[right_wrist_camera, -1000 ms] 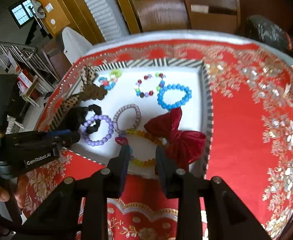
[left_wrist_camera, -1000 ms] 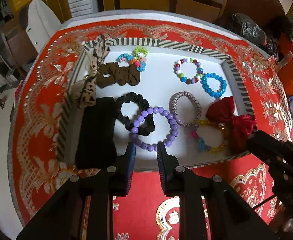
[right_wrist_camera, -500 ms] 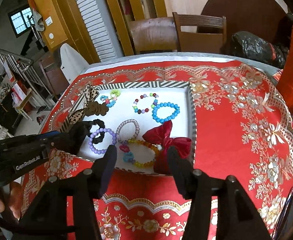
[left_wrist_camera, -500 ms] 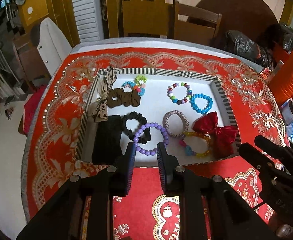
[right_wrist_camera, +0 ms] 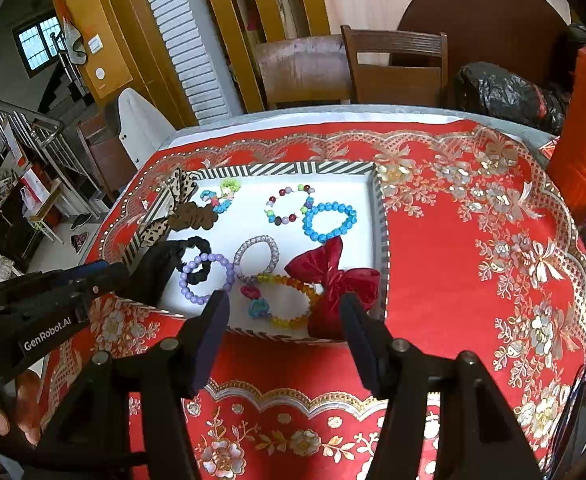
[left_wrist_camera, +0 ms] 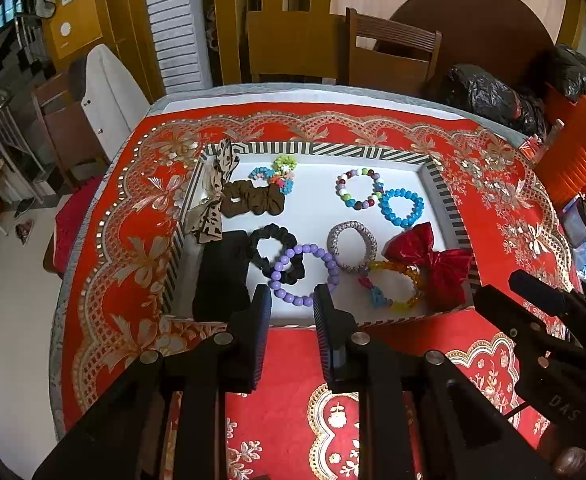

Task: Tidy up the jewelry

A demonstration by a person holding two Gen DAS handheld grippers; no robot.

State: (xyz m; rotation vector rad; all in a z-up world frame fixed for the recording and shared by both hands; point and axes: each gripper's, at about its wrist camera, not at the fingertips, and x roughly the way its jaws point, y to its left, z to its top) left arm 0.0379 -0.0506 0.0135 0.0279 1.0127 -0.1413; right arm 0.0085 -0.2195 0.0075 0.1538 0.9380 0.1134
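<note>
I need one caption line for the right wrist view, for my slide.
Open right gripper, holding nothing, above a striped tray of bead bracelets, scrunchies and a red bow.

tray (left_wrist_camera: pixel 445 196): 1 | beaded bracelets (left_wrist_camera: pixel 402 207): 6 (blue, multicolour, purple, amber, silvery woven, small pastel) | scrunchies (left_wrist_camera: pixel 273 248): 2 (black, brown) | bows (left_wrist_camera: pixel 433 264): 2 (red, leopard-print) | black cloth piece (left_wrist_camera: pixel 221 276): 1 | grippers (left_wrist_camera: pixel 291 304): 2

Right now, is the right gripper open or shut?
Open. The right gripper has just been opening; its black fingers stand wide apart, empty, above the striped tray's near edge.
</note>
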